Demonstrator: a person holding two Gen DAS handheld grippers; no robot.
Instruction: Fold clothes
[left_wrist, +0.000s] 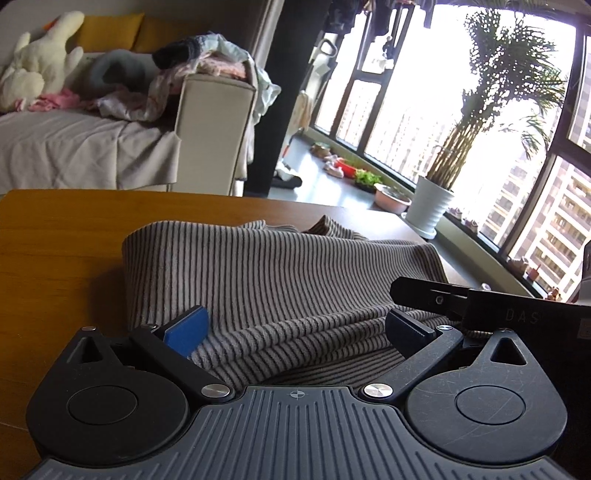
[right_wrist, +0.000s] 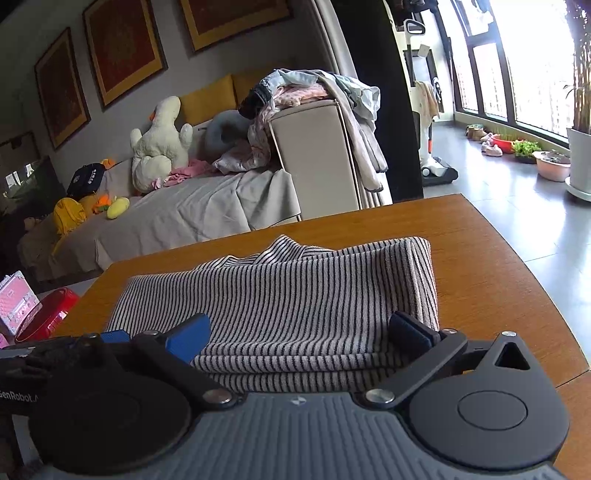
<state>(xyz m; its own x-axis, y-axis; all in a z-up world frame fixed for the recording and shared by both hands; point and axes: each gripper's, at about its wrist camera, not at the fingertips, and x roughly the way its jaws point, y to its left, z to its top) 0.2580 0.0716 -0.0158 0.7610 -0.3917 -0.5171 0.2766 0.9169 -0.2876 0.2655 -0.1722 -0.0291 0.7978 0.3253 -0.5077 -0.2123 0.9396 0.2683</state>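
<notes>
A grey garment with thin black stripes (left_wrist: 273, 280) lies folded in several layers on a brown wooden table (left_wrist: 59, 243). It also shows in the right wrist view (right_wrist: 295, 295). My left gripper (left_wrist: 295, 328) is open, its blue pads (left_wrist: 186, 328) standing wide apart over the near folded edge. My right gripper (right_wrist: 299, 338) is open too, its pads (right_wrist: 188, 338) spread across the garment's near edge. Part of the right gripper shows at the right of the left wrist view (left_wrist: 480, 299). Neither gripper holds cloth.
A beige sofa (right_wrist: 207, 206) with a white plush duck (right_wrist: 162, 136) and a pile of clothes (right_wrist: 310, 92) stands beyond the table. A potted plant (left_wrist: 432, 206) and bowls sit by the window. A red box (right_wrist: 44, 317) is on the floor at left.
</notes>
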